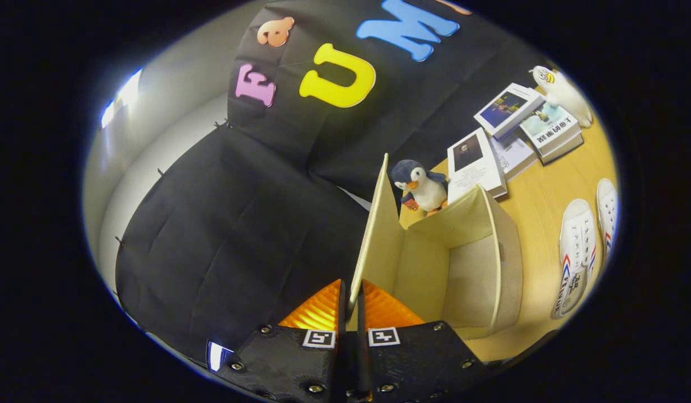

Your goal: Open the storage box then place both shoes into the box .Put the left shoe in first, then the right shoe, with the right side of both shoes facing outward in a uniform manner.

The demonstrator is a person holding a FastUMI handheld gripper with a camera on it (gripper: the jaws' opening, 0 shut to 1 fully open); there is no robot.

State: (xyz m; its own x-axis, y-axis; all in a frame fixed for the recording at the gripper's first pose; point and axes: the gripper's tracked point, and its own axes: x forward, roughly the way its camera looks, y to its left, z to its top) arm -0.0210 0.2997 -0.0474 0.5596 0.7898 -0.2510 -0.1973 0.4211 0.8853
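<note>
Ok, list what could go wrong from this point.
1. The claw is shut on the box's lid, held upright; released, it may fall shut over the storage box.
2. Pulling further could drag the light box into the penguin toy.
3. Both shoes remain outside, on the table.

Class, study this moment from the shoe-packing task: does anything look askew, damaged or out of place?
Nothing looks damaged or spilled. The storage box is open; the gripper is shut on its raised lid, as the task needs. Both shoes lie side by side on the table. The books sit loosely fanned, nothing more.
</note>
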